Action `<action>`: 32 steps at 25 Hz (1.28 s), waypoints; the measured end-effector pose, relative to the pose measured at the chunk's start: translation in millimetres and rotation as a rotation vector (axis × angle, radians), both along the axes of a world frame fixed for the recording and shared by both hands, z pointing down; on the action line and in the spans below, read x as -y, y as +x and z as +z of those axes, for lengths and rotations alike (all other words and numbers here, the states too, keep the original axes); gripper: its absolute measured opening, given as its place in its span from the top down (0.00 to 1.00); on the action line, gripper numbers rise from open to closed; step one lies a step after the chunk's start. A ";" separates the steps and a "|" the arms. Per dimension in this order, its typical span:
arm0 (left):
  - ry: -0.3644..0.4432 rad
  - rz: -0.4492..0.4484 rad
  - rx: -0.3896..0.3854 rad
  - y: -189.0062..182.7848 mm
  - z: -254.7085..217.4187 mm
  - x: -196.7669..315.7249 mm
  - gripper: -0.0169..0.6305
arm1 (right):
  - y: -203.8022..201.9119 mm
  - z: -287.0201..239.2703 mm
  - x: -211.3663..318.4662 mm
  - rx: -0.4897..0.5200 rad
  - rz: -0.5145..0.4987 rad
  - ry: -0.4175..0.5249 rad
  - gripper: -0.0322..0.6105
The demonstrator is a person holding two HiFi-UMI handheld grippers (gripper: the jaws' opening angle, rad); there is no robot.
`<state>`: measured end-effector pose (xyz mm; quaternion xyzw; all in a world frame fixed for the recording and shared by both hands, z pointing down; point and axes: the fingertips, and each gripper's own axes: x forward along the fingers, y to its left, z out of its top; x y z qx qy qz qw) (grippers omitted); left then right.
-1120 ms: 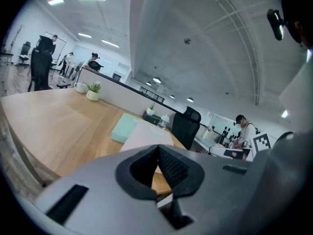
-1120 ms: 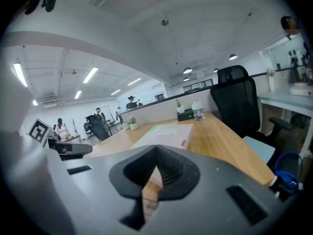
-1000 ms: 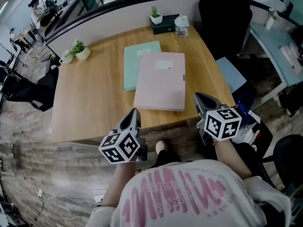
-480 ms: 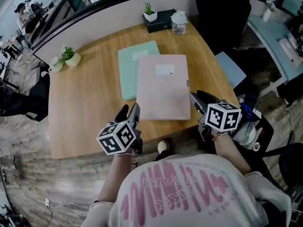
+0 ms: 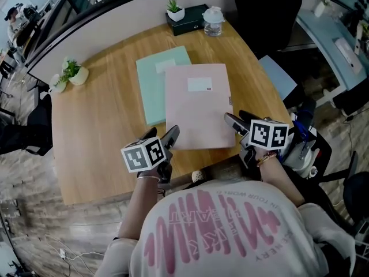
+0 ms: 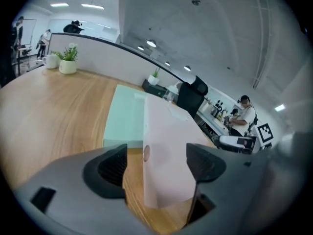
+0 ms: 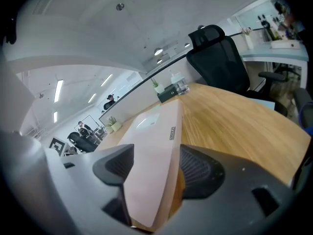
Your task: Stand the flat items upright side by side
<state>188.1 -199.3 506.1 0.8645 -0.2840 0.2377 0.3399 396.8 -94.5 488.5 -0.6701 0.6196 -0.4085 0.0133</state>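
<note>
Two folders lie flat on the wooden table [image 5: 98, 137]; the pink folder [image 5: 198, 105] sits nearest the person, its left side overlapping the right edge of the green folder [image 5: 151, 82]. The left gripper [image 5: 171, 135] is at the pink folder's near left corner; its jaws have just been opening and stand wide, the corner between them but the pads not pressing on it. The right gripper [image 5: 235, 120] is at the near right corner; its jaws have also just been opening, astride that corner with no grip. Along the far edge stand a small potted plant [image 5: 173, 7], a black box [image 5: 190, 17] and a glass jar [image 5: 213, 22]; another plant [image 5: 72, 73] is at the far left corner; a black office chair [image 5: 265, 10] stands beyond the table's right side.
</note>
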 end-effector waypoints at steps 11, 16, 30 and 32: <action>-0.169 0.131 -0.015 27.1 32.1 -14.0 0.34 | -24.5 28.9 17.2 0.012 -0.081 -0.091 0.32; -0.160 0.176 0.003 40.7 36.1 -23.8 0.33 | -28.5 37.3 17.9 -0.020 -0.111 -0.114 0.30; -0.199 0.112 0.079 52.8 32.7 -52.0 0.36 | -24.6 47.0 11.5 -0.112 -0.194 -0.259 0.12; -0.233 0.083 0.074 50.3 30.4 -54.7 0.36 | -24.3 40.1 10.3 -0.130 -0.222 -0.257 0.13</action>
